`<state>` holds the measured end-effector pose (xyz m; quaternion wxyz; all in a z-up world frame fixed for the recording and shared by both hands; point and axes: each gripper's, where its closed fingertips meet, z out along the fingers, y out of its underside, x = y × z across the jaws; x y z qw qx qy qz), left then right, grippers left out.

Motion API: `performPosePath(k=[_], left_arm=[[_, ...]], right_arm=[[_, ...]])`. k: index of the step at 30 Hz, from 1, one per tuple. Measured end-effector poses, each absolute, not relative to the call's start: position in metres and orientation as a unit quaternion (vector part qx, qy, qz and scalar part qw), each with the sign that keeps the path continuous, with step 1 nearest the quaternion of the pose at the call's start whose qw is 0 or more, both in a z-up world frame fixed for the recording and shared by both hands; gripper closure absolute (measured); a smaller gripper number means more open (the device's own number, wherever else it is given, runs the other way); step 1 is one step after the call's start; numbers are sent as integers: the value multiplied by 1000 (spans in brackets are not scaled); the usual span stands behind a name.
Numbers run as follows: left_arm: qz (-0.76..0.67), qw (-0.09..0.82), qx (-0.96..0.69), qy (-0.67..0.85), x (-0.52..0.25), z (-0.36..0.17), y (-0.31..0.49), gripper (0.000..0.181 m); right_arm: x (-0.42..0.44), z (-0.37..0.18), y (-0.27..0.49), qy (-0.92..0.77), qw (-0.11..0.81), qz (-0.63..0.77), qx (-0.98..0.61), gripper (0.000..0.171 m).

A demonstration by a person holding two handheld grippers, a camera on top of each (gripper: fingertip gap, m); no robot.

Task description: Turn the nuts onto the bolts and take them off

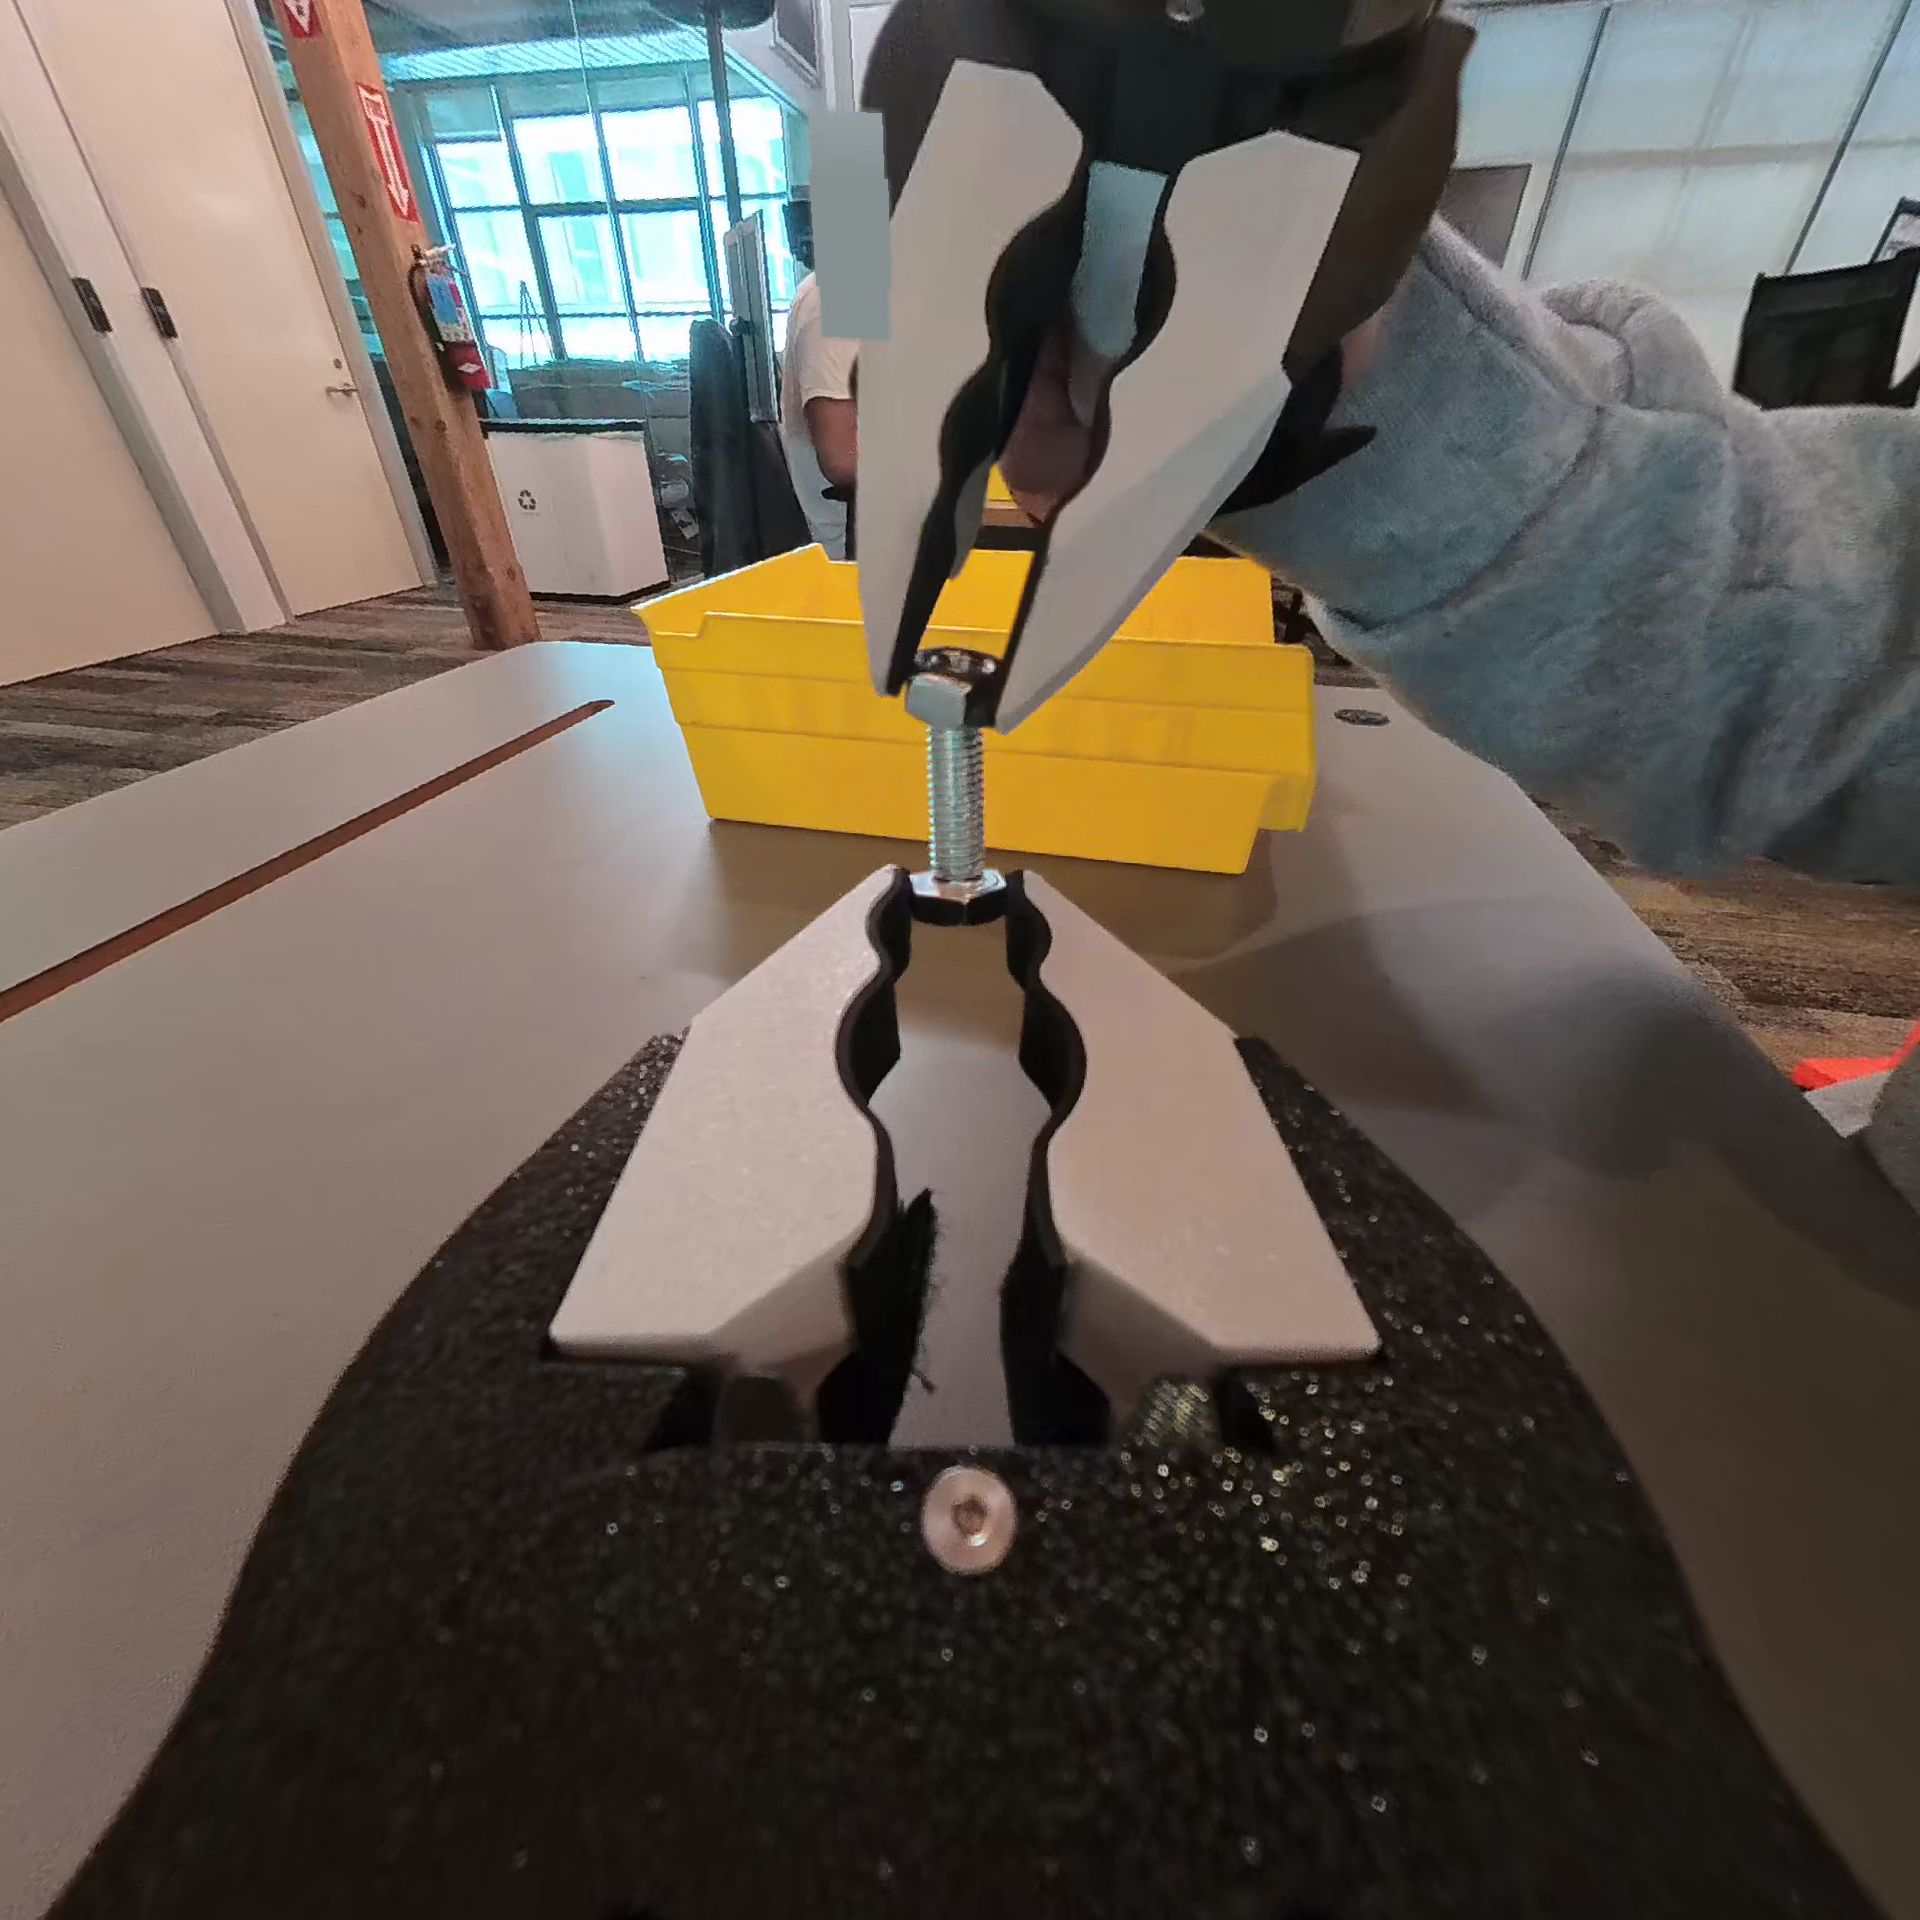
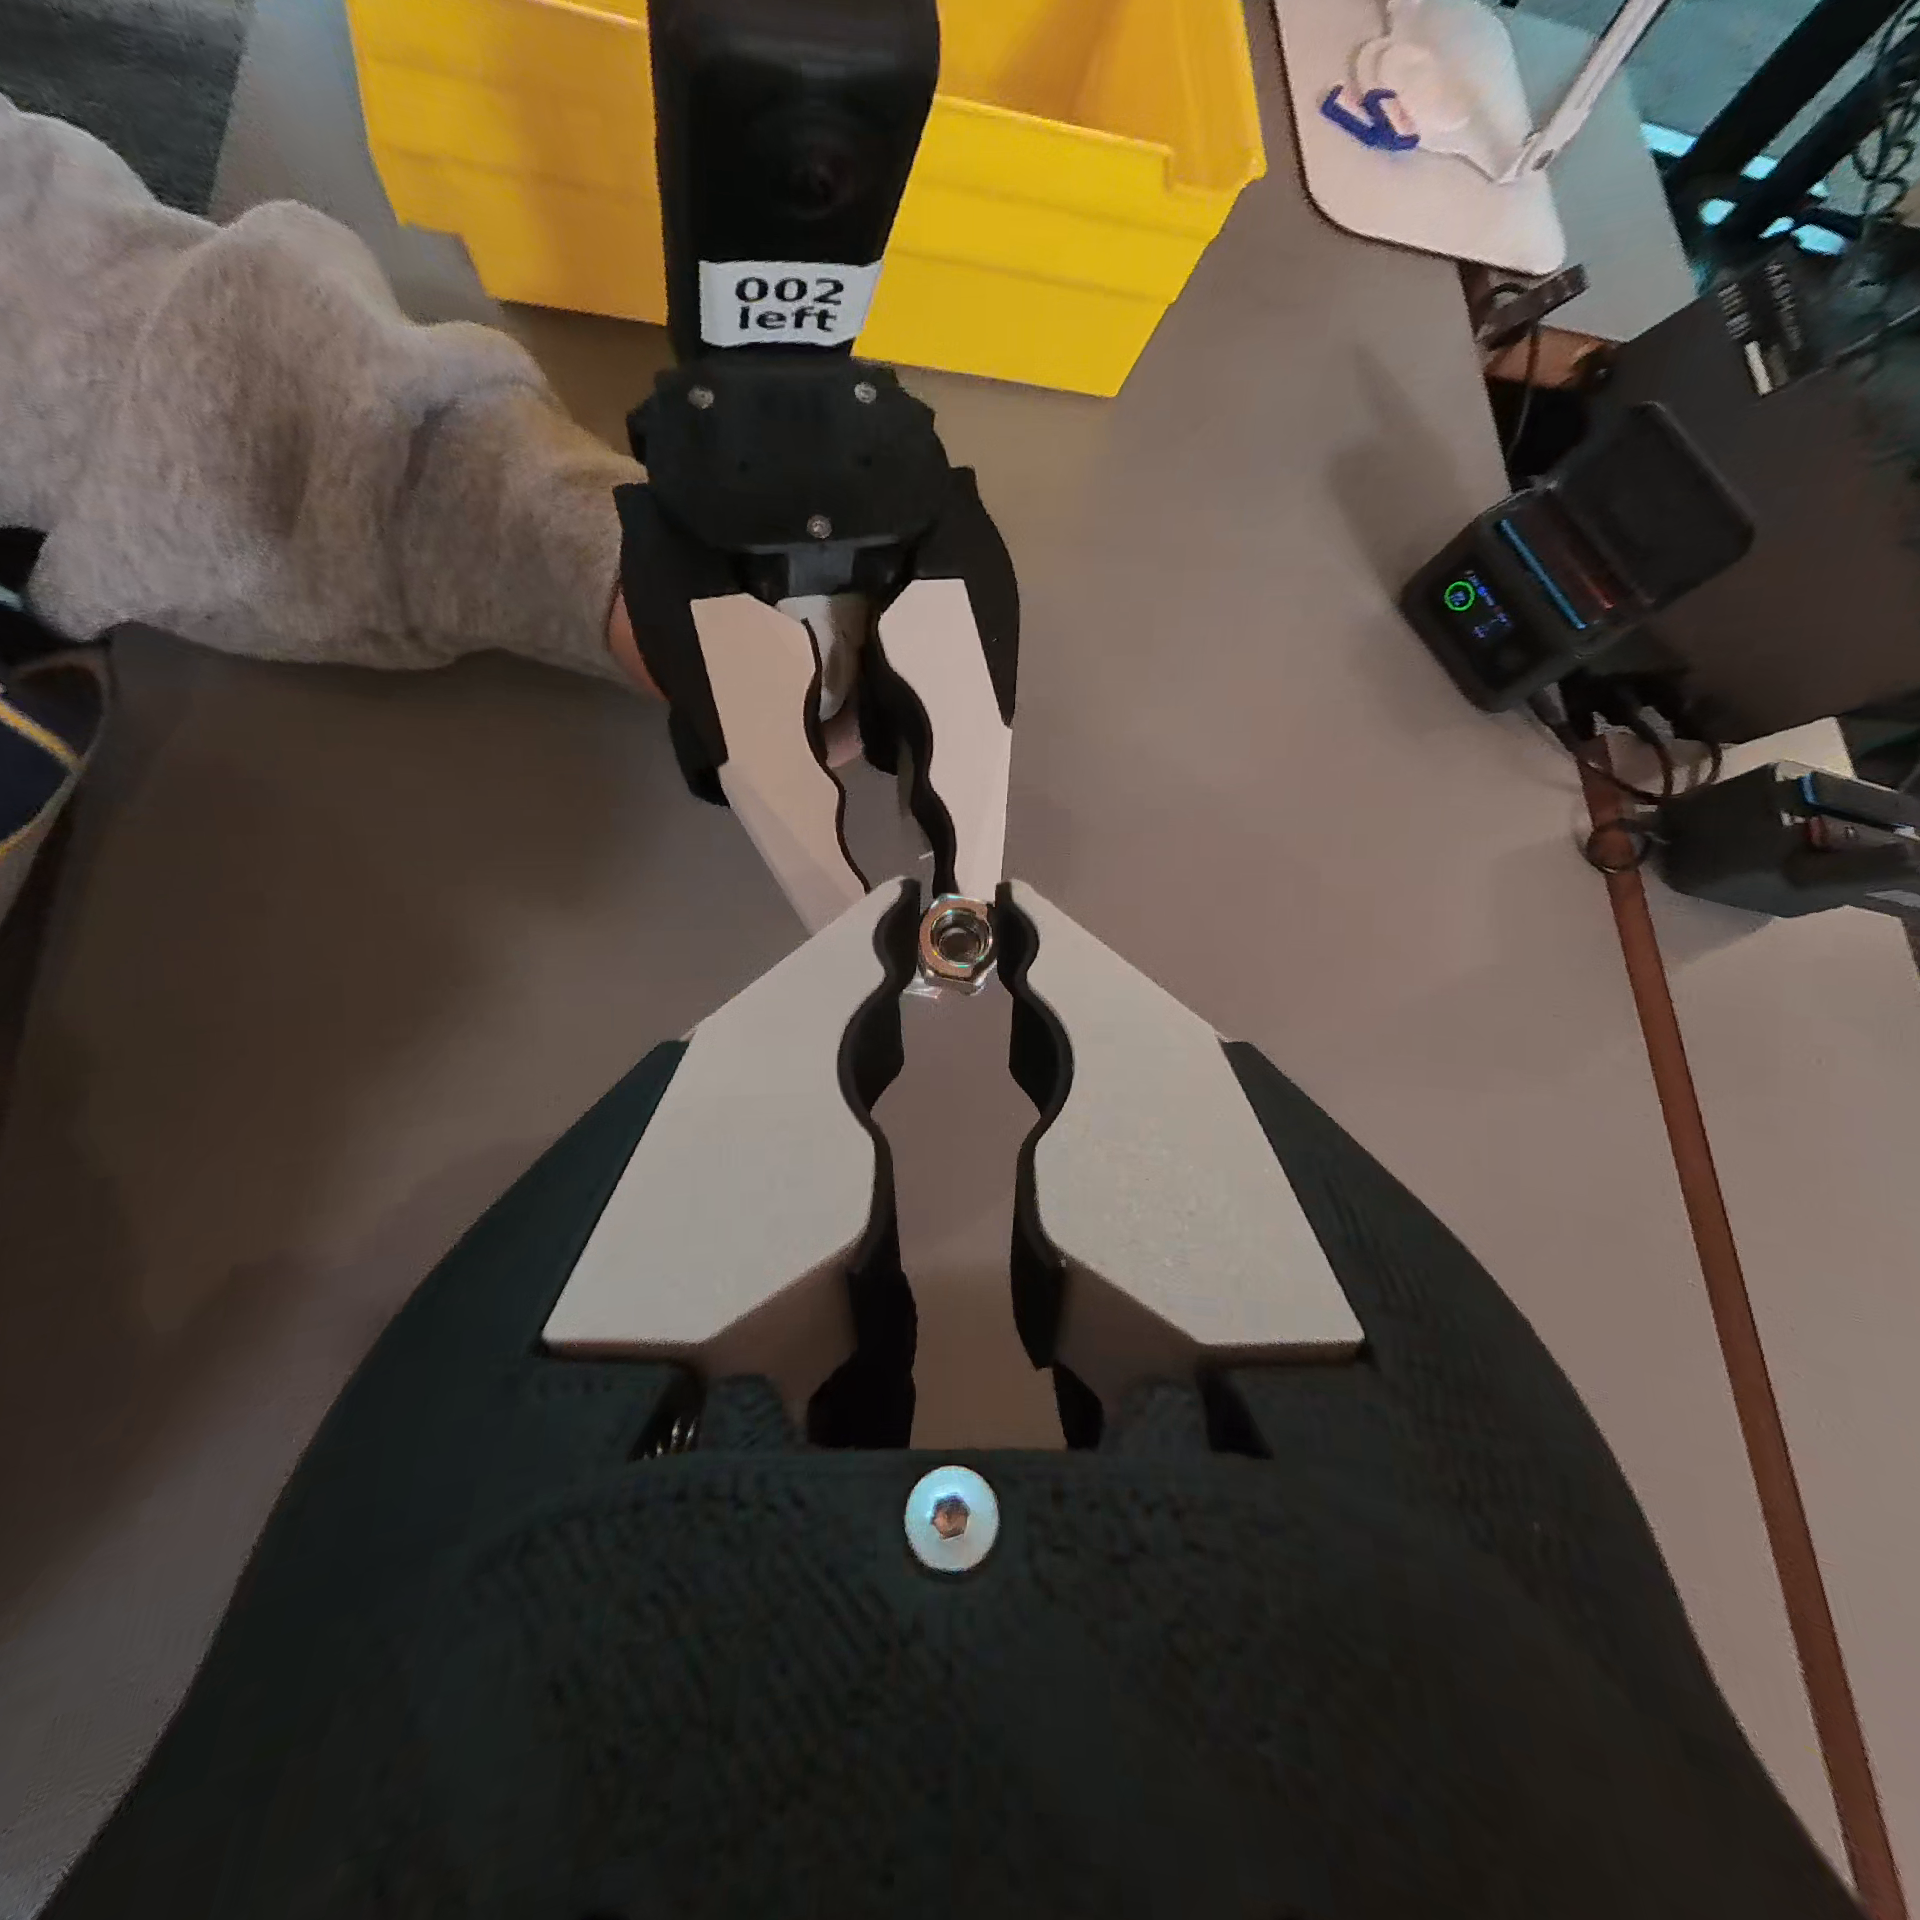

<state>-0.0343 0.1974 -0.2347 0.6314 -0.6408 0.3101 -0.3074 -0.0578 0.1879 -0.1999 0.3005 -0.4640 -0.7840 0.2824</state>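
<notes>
A silver threaded bolt (image 1: 948,795) stands upright above the grey table (image 1: 416,987). My left gripper (image 1: 956,906) is shut on its lower hex end, which looks like the bolt's head (image 1: 954,902). My right gripper (image 1: 940,694) comes down from above and is shut on the hex nut (image 1: 937,698) at the bolt's top end. In the right wrist view my right gripper (image 2: 954,940) pinches the nut (image 2: 956,940), seen end-on with its hole showing. The left gripper (image 2: 909,878) reaches in from the far side, and its tips are hidden under mine.
A yellow plastic bin (image 1: 1143,790) stands just behind the bolt, and it also shows in the right wrist view (image 2: 1039,208). A black device with a small lit screen (image 2: 1558,582), cables and a brown strip (image 2: 1714,1247) lie at the table's right. Sleeved arms hold both grippers. Left and right tips are no more than a few centimetres apart.
</notes>
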Motion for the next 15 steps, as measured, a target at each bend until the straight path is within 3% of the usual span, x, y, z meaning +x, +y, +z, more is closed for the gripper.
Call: performPosePath(k=[1, 6, 8, 15], left_arm=[[-312, 632, -638, 309, -34, -234, 197, 165], [-328, 634, -631, 303, -35, -230, 196, 165], [-327, 633, -632, 306, -33, -231, 196, 165], [-349, 642, -622, 281, -38, -224, 197, 165]], right_arm=[[-57, -200, 188, -784, 297, 287, -464, 158], [-59, -198, 187, -765, 302, 325, -468, 158], [-60, -201, 184, -764, 303, 331, -464, 171], [-66, -192, 186, -719, 346, 378, -470, 171]])
